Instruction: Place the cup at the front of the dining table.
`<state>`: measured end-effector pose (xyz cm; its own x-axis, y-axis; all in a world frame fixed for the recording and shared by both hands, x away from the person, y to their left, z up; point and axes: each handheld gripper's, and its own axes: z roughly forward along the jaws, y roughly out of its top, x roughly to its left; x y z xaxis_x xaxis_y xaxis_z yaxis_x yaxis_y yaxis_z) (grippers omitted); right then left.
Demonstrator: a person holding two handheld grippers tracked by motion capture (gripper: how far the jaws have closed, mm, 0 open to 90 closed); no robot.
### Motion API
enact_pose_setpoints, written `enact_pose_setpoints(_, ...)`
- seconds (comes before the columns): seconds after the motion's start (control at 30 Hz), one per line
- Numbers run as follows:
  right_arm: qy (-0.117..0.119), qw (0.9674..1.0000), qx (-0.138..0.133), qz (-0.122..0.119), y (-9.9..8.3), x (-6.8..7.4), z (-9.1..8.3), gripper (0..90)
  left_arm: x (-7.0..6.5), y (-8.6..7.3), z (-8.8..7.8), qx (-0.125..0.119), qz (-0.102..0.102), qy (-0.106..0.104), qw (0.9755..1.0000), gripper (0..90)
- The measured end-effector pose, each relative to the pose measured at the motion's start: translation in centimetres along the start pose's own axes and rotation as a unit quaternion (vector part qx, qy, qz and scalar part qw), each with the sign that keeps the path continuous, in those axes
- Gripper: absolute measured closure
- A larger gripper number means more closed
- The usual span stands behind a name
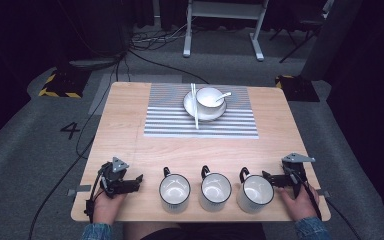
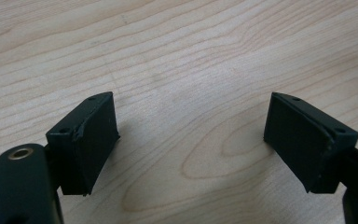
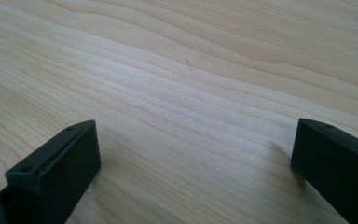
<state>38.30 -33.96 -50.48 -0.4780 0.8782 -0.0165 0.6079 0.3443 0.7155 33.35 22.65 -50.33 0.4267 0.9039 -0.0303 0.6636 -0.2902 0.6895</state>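
Three mugs point(image 1: 215, 191) in a row near the table point(image 1: 130, 145) front edge, between left gripper point(image 1: 136, 181) and right gripper point(image 1: 268, 177); both released, nothing held. Gripper views add bare wood between the spread jaws.

Three white mugs point(image 1: 215, 191), dark rims and dark handles, empty, upright in a row on worktop point(image 1: 130, 130) near edge, handles pointing away toward striped mat.

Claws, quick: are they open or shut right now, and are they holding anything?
Left claw: open, holding nothing, only bare table between its jaws.
Right claw: open, holding nothing, just above the bare table.
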Motion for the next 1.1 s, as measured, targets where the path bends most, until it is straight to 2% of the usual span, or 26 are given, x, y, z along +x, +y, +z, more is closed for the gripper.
enact_pose_setpoints(0.7,0.001,1.0000,0.000,0.001,0.0,0.0,0.0,1.4,0.0,0.3,0.3,0.004,0.002,-0.005,1.0000,15.4)
enact_pose_setpoints(0.77,0.000,1.0000,-0.001,0.001,-0.1,0.0,0.0,1.4,0.3,0.3,0.2,0.006,0.010,-0.012,0.9999,16.0)
enact_pose_setpoints(0.9,0.001,1.0000,0.000,0.000,-0.1,0.0,0.0,1.4,0.3,0.4,0.2,0.007,0.007,-0.007,0.9999,16.3)
enact_pose_setpoints(1.0,0.001,1.0000,0.000,0.001,0.0,0.0,0.0,1.4,0.3,0.6,0.0,0.015,-0.002,-0.013,0.9998,16.8)
enact_pose_setpoints(1.03,0.000,1.0000,-0.001,0.001,-0.1,0.0,0.0,1.4,0.4,0.6,-0.3,0.001,-0.007,-0.028,0.9996,15.7)
enact_pose_setpoints(1.1,0.001,1.0000,-0.001,0.001,-0.1,0.0,0.0,1.4,0.4,0.6,-0.7,-0.009,-0.005,-0.027,0.9996,15.5)
